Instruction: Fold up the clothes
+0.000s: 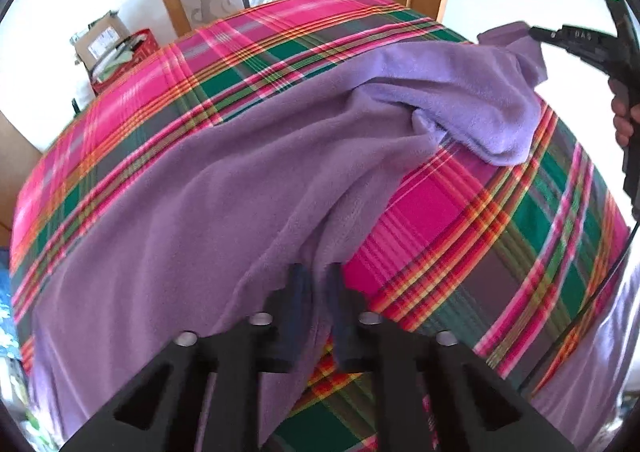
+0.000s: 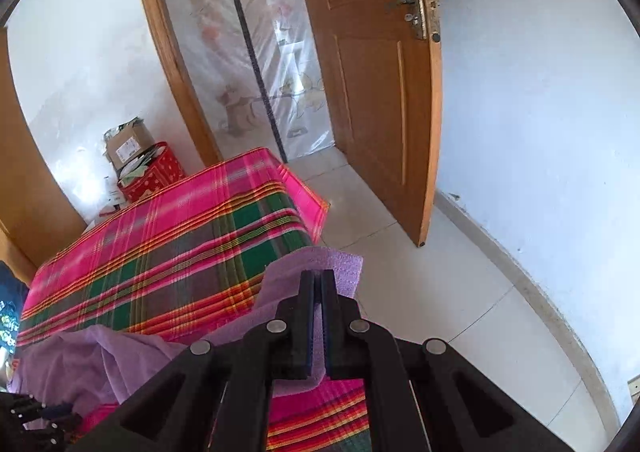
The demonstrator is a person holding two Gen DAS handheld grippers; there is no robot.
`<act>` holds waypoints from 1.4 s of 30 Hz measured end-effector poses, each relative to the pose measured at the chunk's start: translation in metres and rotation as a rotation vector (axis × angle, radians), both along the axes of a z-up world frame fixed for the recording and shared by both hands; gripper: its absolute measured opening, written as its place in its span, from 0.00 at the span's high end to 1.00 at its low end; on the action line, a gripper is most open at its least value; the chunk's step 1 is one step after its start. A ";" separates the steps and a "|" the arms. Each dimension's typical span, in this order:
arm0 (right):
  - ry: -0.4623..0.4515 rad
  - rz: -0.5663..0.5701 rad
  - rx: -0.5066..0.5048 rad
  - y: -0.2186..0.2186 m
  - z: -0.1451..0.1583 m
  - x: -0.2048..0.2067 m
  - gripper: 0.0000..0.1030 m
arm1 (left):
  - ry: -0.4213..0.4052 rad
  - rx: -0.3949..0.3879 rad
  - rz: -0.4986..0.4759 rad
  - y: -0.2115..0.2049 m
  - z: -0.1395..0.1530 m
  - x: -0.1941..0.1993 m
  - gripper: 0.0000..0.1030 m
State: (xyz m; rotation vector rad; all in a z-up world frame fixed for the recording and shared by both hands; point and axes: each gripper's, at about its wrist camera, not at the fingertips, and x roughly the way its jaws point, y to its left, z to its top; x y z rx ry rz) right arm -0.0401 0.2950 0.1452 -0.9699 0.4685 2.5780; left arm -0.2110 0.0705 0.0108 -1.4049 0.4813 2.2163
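A purple fleece garment [image 1: 248,172] lies spread over a bed with a pink, green and orange plaid cover [image 1: 280,36]. My left gripper [image 1: 318,272] is shut on a near edge of the garment, which bunches between its fingers. My right gripper [image 2: 319,276] is shut on another corner of the purple garment [image 2: 320,260] and holds it raised above the bed's right side. In the left wrist view the right gripper [image 1: 534,32] shows at upper right, pinching that lifted corner, with the cloth draping down from it.
An open wooden door [image 2: 372,84] and a doorway with a clear plastic curtain [image 2: 260,52] stand beyond the bed's far end. A cardboard box [image 2: 128,142] on a red box [image 2: 154,176] sits by the wall at left. Tiled floor [image 2: 440,292] runs along the bed's right side.
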 end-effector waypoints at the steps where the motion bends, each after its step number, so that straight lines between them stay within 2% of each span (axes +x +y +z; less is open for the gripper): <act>1: -0.002 -0.005 0.008 0.001 0.001 0.000 0.97 | -0.004 0.007 -0.006 -0.001 0.000 0.000 0.93; 10: -0.005 -0.058 0.072 0.006 0.012 0.011 0.97 | -0.007 0.051 -0.077 -0.018 0.013 0.015 0.94; 17: -0.021 -0.117 0.081 0.024 0.017 0.026 0.97 | -0.010 0.119 -0.075 -0.044 0.029 0.019 0.94; 22: -0.028 -0.147 0.087 0.035 0.024 0.033 0.98 | -0.022 0.124 -0.085 -0.049 0.030 0.021 0.94; 26: -0.081 -0.116 0.109 0.033 0.018 0.015 0.98 | -0.035 0.124 -0.067 -0.051 0.026 0.024 0.94; 32: -0.122 -0.109 0.069 0.036 0.001 -0.001 0.98 | -0.042 0.104 -0.064 -0.049 0.021 0.026 0.94; 38: -0.176 -0.112 0.118 0.039 -0.001 -0.044 0.98 | -0.026 0.144 0.011 -0.055 0.027 0.015 0.94; 40: -0.200 -0.098 0.162 0.034 -0.004 -0.056 0.98 | -0.036 0.146 0.039 -0.056 0.025 0.008 0.94; 42: -0.212 -0.086 0.156 0.031 -0.010 -0.067 0.98 | -0.045 0.157 0.072 -0.059 0.022 0.001 0.94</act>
